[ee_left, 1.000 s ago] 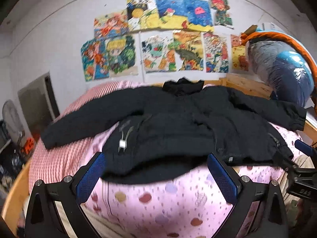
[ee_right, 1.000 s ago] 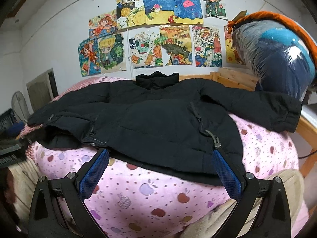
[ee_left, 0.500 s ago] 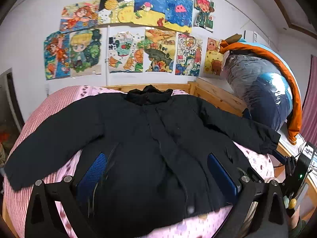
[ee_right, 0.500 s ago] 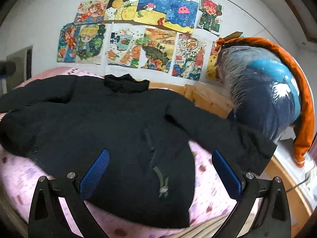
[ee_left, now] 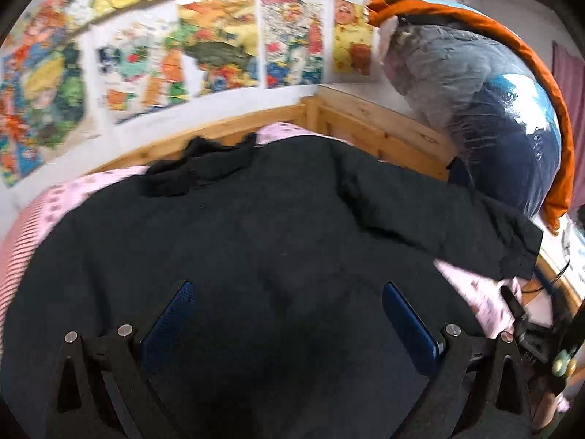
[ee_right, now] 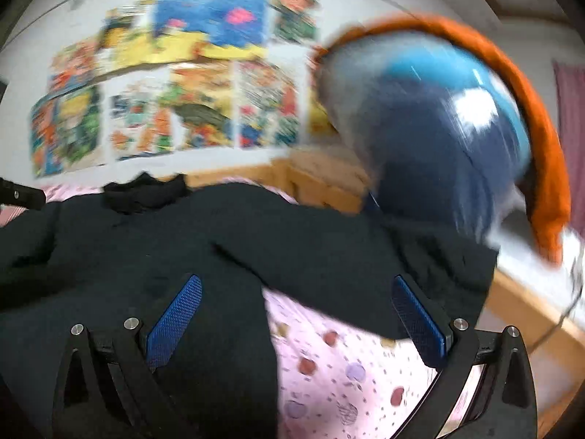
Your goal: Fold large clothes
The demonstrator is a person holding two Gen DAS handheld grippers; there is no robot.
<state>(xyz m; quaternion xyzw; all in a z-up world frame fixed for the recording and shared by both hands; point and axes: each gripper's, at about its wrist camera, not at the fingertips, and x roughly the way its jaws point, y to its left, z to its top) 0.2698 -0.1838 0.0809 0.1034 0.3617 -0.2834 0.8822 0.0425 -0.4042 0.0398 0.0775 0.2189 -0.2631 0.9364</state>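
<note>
A large black jacket [ee_left: 256,241] lies spread on a bed with a pink spotted cover [ee_right: 347,362], collar [ee_left: 201,168] toward the far wall. Its right sleeve [ee_left: 457,219] stretches toward the bed's right edge and also shows in the right wrist view [ee_right: 365,256]. My left gripper [ee_left: 289,314] is open and empty over the jacket's body. My right gripper [ee_right: 296,311] is open and empty above the jacket's right side, where body and sleeve part over the pink cover. The right wrist view is blurred.
A wooden bed frame [ee_left: 365,128] runs along the far and right sides. A big plastic-wrapped bundle of blue and orange bedding [ee_left: 493,102] stands at the right corner. Colourful drawings [ee_left: 219,36] cover the wall behind.
Both grippers have moved forward over the bed and to the right, from the hem side to above the jacket. Both stayed open. The jacket has not moved.
</note>
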